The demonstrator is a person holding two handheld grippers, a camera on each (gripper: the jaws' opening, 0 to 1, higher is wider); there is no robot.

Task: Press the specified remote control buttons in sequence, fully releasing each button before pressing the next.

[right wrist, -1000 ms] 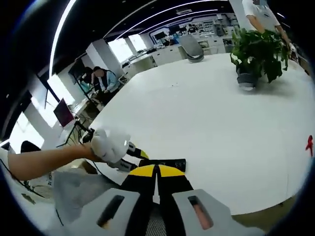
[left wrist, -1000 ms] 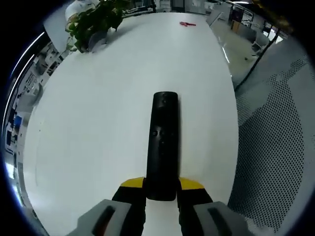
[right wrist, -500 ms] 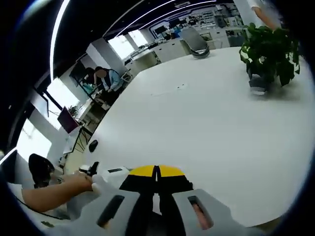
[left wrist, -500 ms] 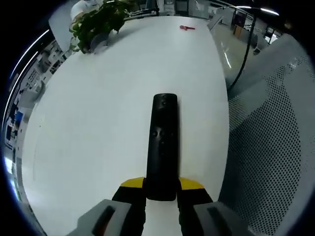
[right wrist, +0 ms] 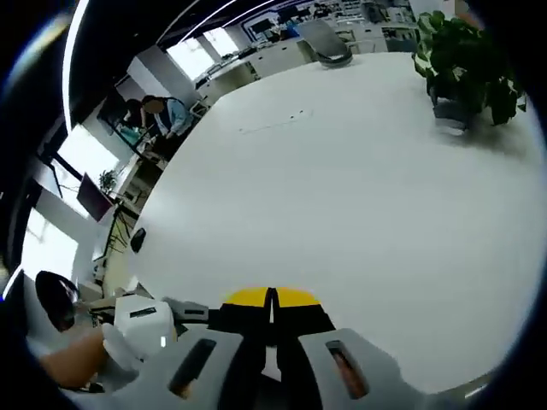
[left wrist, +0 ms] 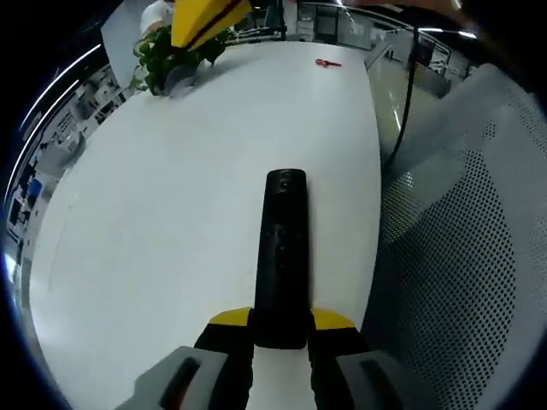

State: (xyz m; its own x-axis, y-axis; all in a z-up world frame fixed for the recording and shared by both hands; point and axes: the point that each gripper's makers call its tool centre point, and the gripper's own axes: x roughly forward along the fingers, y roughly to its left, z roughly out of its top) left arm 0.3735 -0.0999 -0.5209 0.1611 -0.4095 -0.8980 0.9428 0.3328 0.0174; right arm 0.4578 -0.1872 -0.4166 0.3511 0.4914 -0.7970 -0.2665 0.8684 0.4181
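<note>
In the left gripper view, your left gripper has its yellow-tipped jaws clamped on the near end of the long black remote control, which points away from you over the white oval table with its button face turned up, presumably so the other tool can reach the keys. A yellow jaw tip of the other gripper pokes in at the top, well apart from the remote, in front of the leafy green potted plant; a small red object lies far off on the table, and a grey perforated surface flanks the table's edge. In the right gripper view, your right gripper has its jaws pressed together on nothing, a blunt tip that suits poking a button. It hangs over bare tabletop, the plant beyond, and a white part of the left tool sits at lower left.
</note>
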